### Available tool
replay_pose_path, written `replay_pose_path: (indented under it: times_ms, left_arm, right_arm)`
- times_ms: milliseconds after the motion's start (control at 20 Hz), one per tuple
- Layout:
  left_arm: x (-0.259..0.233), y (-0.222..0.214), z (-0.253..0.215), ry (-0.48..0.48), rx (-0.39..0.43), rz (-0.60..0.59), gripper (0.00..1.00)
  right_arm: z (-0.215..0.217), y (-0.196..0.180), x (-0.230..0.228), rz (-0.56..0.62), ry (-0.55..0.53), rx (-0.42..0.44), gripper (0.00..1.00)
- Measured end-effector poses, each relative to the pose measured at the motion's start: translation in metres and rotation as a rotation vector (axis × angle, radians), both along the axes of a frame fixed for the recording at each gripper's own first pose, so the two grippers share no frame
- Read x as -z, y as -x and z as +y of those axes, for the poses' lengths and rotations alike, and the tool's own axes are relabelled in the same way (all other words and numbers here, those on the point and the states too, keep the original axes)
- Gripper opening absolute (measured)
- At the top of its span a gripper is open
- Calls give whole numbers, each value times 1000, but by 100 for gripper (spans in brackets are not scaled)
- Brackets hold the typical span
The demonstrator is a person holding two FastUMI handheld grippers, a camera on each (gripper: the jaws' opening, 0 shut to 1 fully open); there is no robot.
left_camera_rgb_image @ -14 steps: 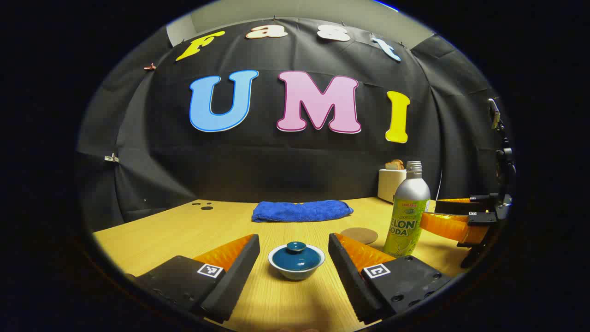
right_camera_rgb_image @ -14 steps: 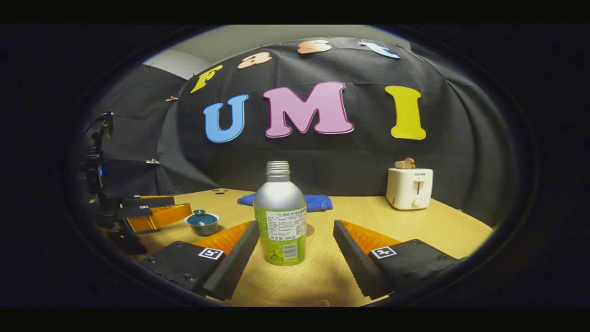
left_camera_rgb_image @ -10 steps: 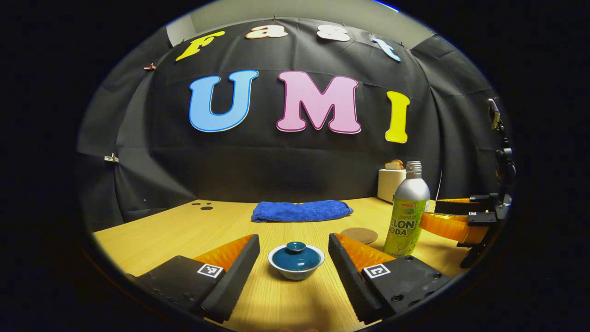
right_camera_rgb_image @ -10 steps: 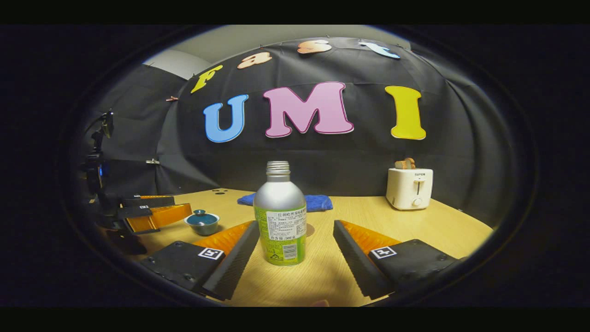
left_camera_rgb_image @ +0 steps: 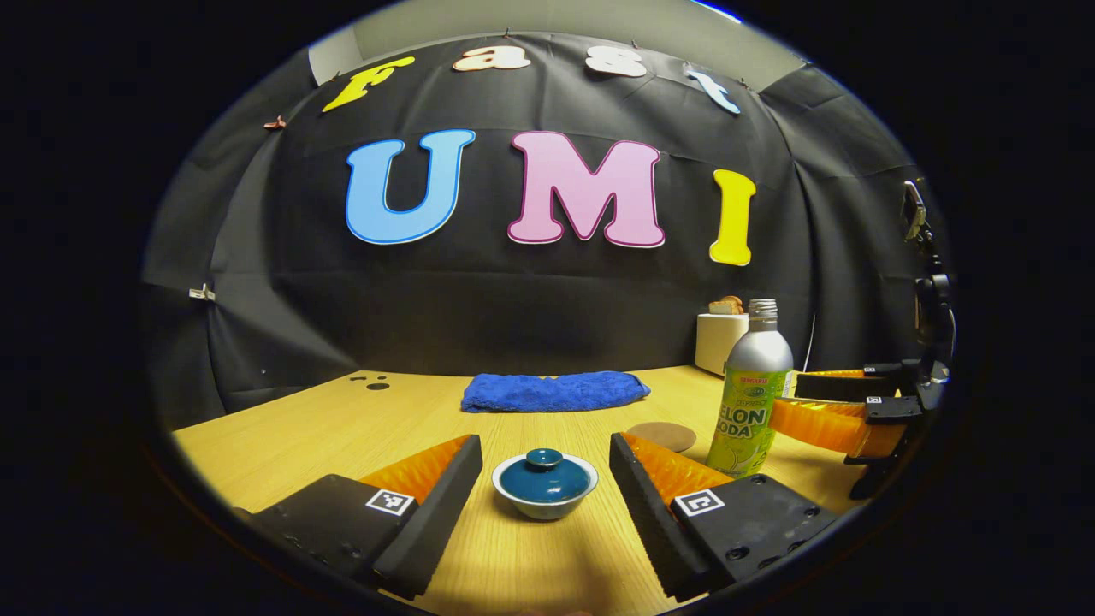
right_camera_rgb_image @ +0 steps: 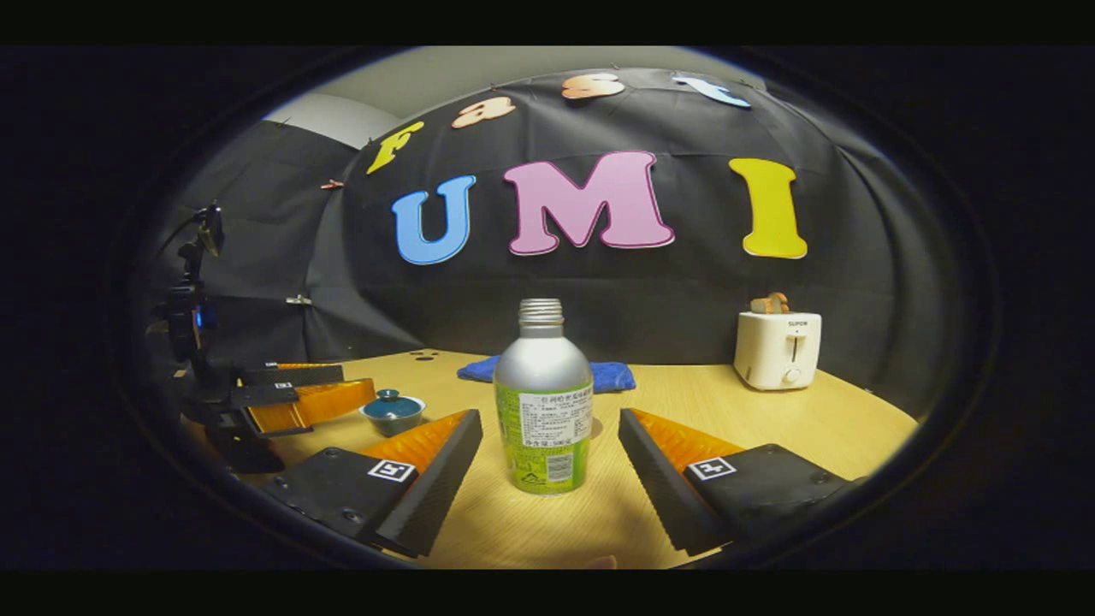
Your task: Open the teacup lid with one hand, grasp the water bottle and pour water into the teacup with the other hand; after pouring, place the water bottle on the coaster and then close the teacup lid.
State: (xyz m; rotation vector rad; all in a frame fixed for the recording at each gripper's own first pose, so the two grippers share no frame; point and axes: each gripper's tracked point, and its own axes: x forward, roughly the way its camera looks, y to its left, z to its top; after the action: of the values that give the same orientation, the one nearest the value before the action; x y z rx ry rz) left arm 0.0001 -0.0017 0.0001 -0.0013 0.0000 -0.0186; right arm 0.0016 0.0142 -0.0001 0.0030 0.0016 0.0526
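Observation:
A small white teacup with a blue knobbed lid (left_camera_rgb_image: pixel 545 485) sits on the wooden table between the fingers of my left gripper (left_camera_rgb_image: pixel 543 442), which is open and not touching it. To its right stands a silver and green uncapped water bottle (left_camera_rgb_image: pixel 751 402), with a round brown coaster (left_camera_rgb_image: pixel 661 435) just left of it. In the right gripper view the bottle (right_camera_rgb_image: pixel 543 419) stands upright between the fingers of my open right gripper (right_camera_rgb_image: pixel 549 417), with gaps on both sides. The teacup (right_camera_rgb_image: pixel 393 413) lies at the left, by the left gripper (right_camera_rgb_image: pixel 299 393).
A folded blue towel (left_camera_rgb_image: pixel 554 391) lies at the back of the table (left_camera_rgb_image: pixel 282 432). A white toaster (right_camera_rgb_image: pixel 777 349) with toast in it stands at the back right. A dark stand (right_camera_rgb_image: pixel 184 316) rises at the table's left edge.
In the right gripper view the bottle has shifted a little to the right and looks slightly nearer. The left gripper view has barely moved. Both grippers stay open.

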Motion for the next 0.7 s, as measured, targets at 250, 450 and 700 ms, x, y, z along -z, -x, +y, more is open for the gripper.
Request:
replay_pose_path:
  times_ms: [250,450,700]
  left_arm:
    - [7,-9,-2,-5,34,49,95]
    - [12,-25,7,17,40,97,95]
    - [16,-34,7,-12,51,112,87]
  right_arm:
    - [0,0,0,0,0,0,100]
    - [0,0,0,-1,1,0,100]
    - [0,0,0,-1,2,0,100]
